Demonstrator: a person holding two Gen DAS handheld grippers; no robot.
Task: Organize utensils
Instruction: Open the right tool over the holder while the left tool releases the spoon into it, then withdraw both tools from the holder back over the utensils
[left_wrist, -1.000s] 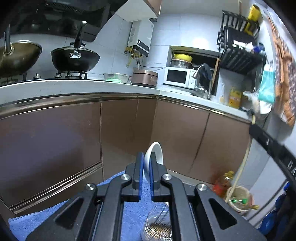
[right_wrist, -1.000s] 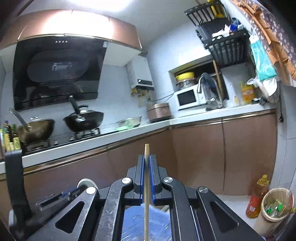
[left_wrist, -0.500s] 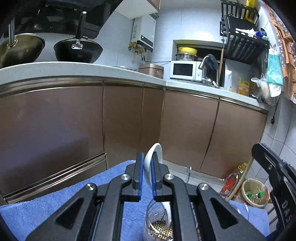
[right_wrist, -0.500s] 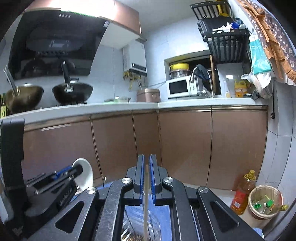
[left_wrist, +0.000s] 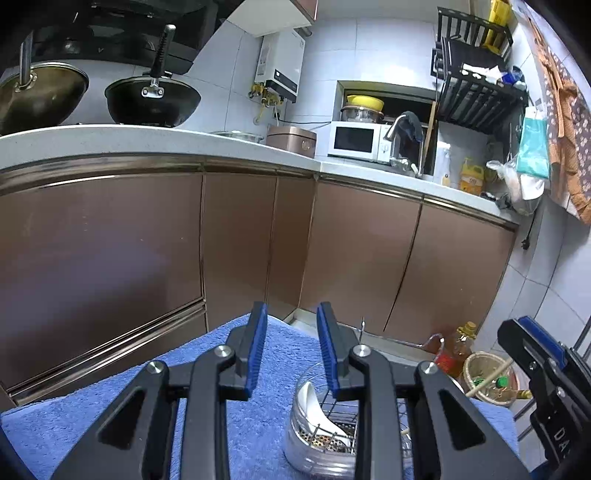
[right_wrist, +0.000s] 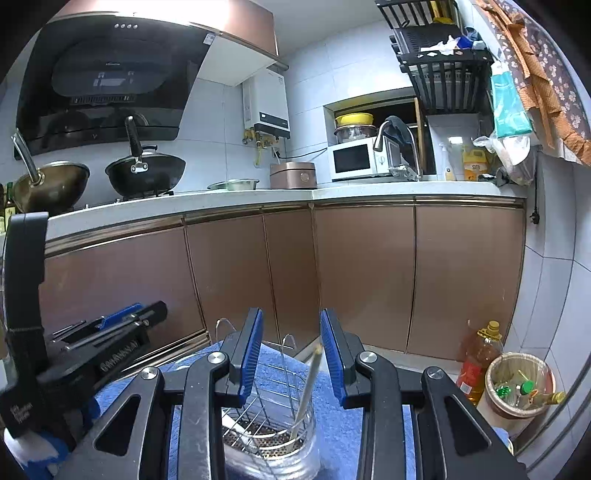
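A clear utensil holder with a wire rack and perforated base stands on a blue towel. A white ceramic spoon lies inside it. My left gripper is open and empty just above and left of the holder. In the right wrist view the holder sits below my open right gripper, and a wooden chopstick leans inside it, free of the jaws. The left gripper also shows in the right wrist view, the right gripper in the left wrist view.
Brown cabinet doors under a white countertop run behind the towel. A wok, rice cooker and microwave sit on the counter. An oil bottle and a waste basket stand on the floor at right.
Both grippers lowered to the holder and opened. The left let the white spoon drop into the holder; the right let the chopstick drop in.
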